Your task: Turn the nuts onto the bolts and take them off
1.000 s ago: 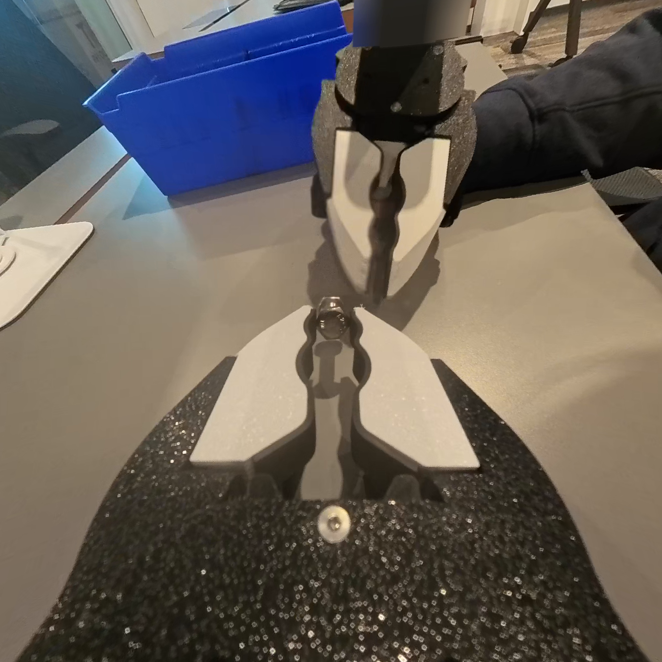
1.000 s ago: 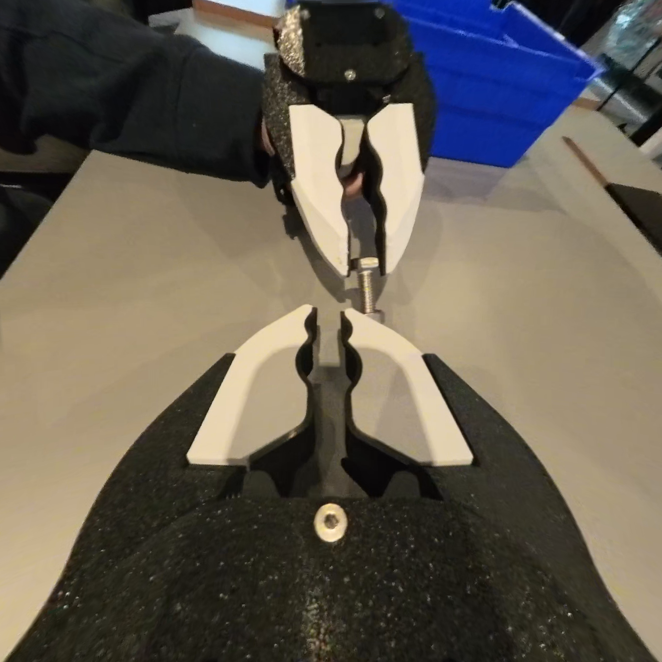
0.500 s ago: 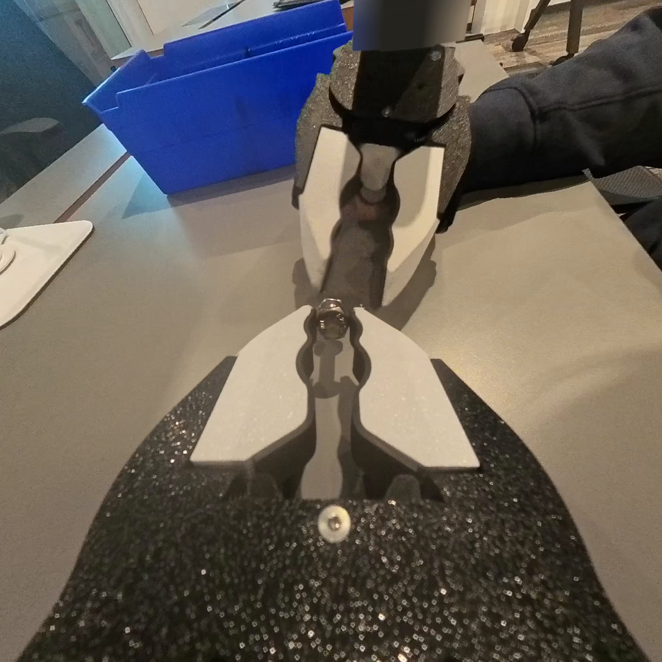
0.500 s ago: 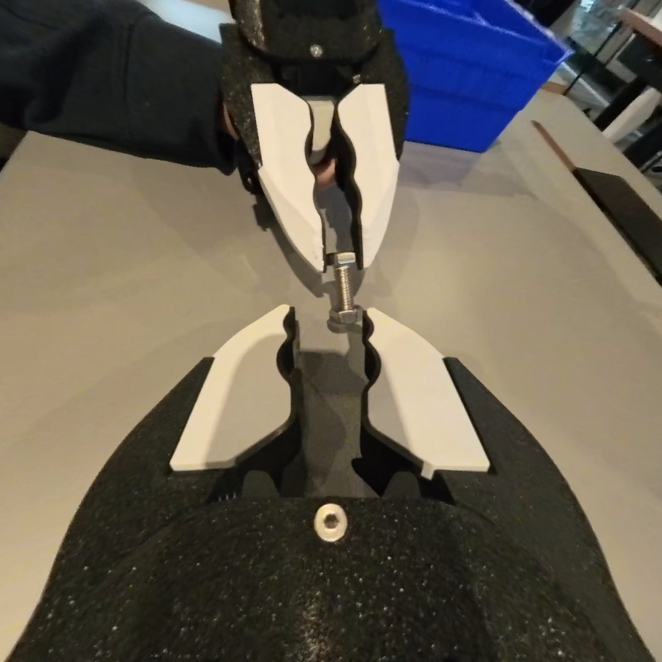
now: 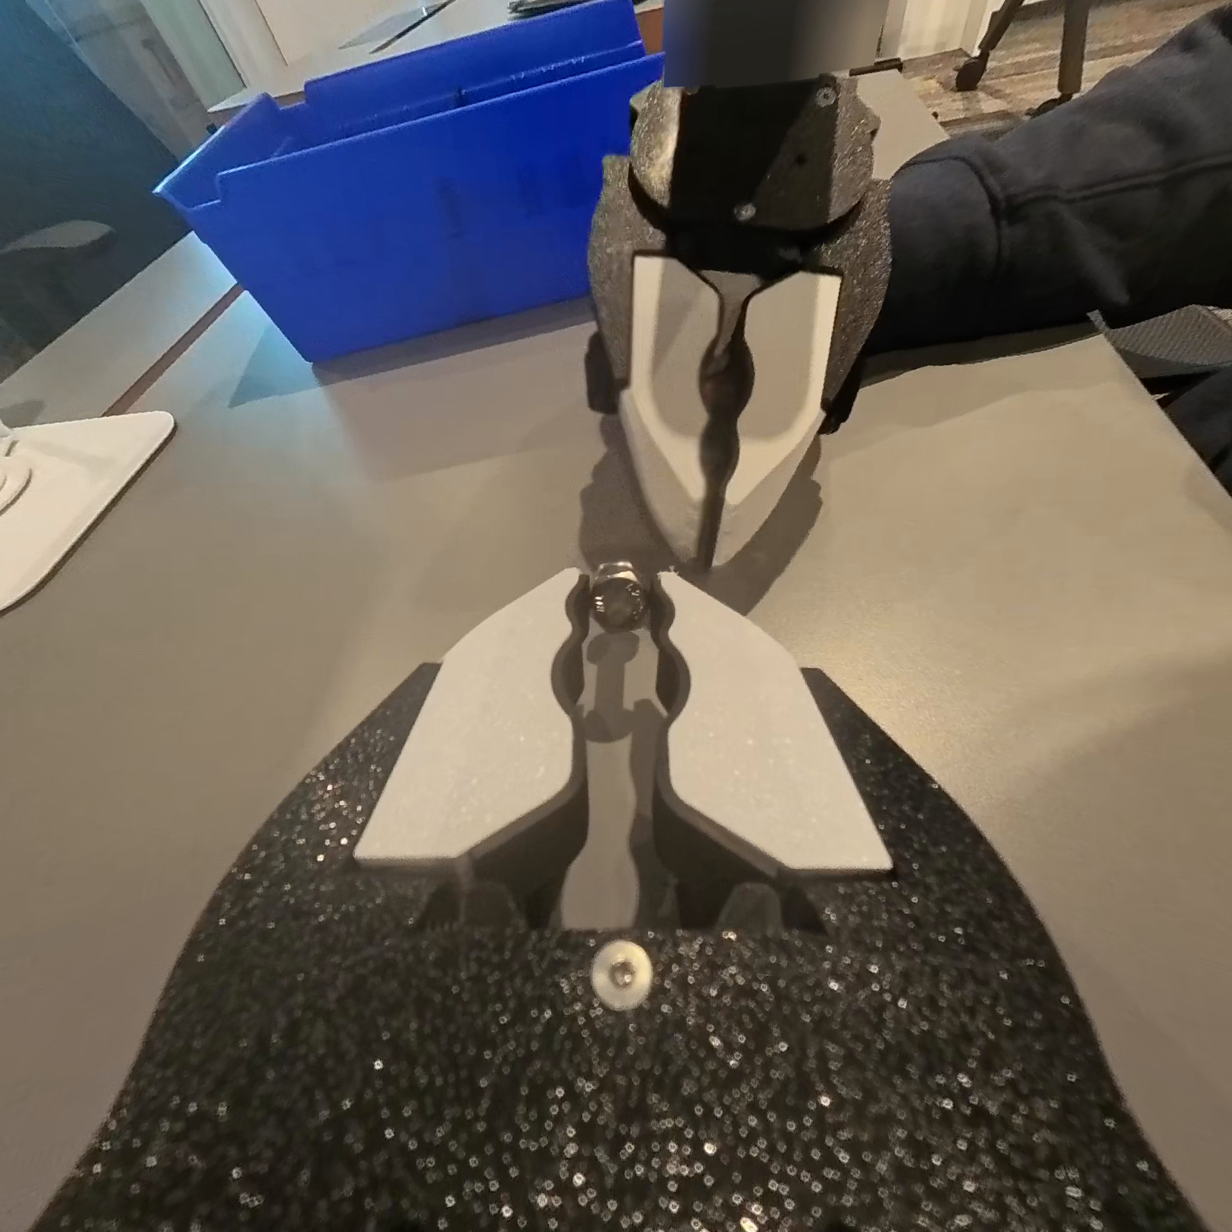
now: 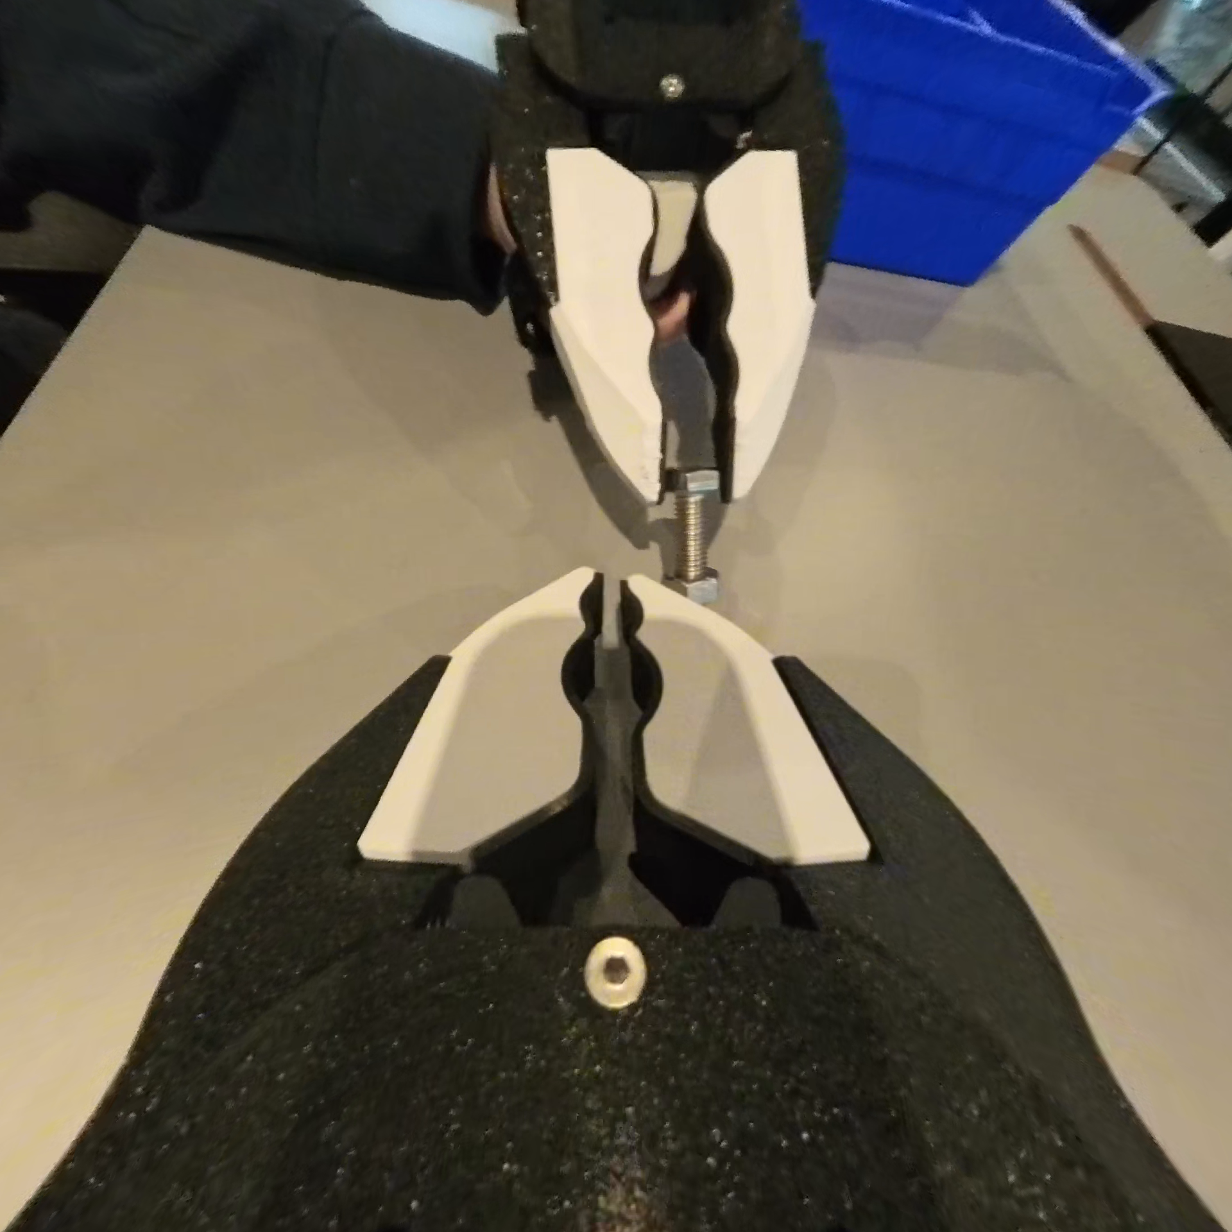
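The bolt (image 5: 619,605) shows only its head; its shank is hidden. The bin (image 6: 960,133) is cropped.

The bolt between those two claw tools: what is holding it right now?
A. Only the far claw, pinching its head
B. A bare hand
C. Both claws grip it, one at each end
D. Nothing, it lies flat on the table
A: in the right wrist view the left gripper pinches the bolt by its head, while the right gripper sits shut beside the nut, apart from it.
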`<state>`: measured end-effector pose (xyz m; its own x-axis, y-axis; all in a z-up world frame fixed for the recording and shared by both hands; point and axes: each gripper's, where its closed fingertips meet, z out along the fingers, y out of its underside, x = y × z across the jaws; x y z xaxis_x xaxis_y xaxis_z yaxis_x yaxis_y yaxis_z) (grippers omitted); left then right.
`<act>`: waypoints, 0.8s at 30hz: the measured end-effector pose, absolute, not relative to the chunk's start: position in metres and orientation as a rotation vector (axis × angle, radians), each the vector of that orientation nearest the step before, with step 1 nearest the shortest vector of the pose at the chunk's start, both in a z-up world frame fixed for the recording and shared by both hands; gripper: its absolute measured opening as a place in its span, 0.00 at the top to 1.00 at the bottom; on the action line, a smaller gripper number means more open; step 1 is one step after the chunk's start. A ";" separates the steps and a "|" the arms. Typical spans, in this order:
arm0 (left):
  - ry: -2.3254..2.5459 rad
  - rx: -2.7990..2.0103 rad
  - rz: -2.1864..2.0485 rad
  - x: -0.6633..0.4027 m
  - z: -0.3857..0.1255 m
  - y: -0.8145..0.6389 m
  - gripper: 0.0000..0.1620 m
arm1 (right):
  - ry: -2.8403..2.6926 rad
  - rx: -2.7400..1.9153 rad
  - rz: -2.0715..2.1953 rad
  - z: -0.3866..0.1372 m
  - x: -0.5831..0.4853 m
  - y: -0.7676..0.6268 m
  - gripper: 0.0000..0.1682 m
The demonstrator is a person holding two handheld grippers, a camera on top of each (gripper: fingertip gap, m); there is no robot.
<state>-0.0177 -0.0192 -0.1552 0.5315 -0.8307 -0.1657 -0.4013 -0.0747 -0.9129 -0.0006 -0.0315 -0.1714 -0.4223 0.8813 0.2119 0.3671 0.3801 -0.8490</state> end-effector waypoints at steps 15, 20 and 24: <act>1.045 -1.684 -0.500 -0.017 -0.154 -0.019 0.90 | -1.887 -1.091 0.903 -0.168 -0.007 -0.017 0.83; 1.054 -1.686 -0.486 -0.017 -0.156 -0.019 0.90 | -2.011 -1.075 0.934 -0.178 0.000 -0.033 0.99; 1.051 -1.687 -0.497 -0.017 -0.155 -0.019 0.90 | -1.920 -1.089 0.916 -0.171 -0.006 -0.023 0.87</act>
<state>-0.0167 -0.0192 -0.1552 0.5299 -0.8321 -0.1640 -0.4011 -0.0755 -0.9129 -0.0058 -0.0227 -0.1706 -0.3711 0.8953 0.2466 0.3718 0.3866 -0.8440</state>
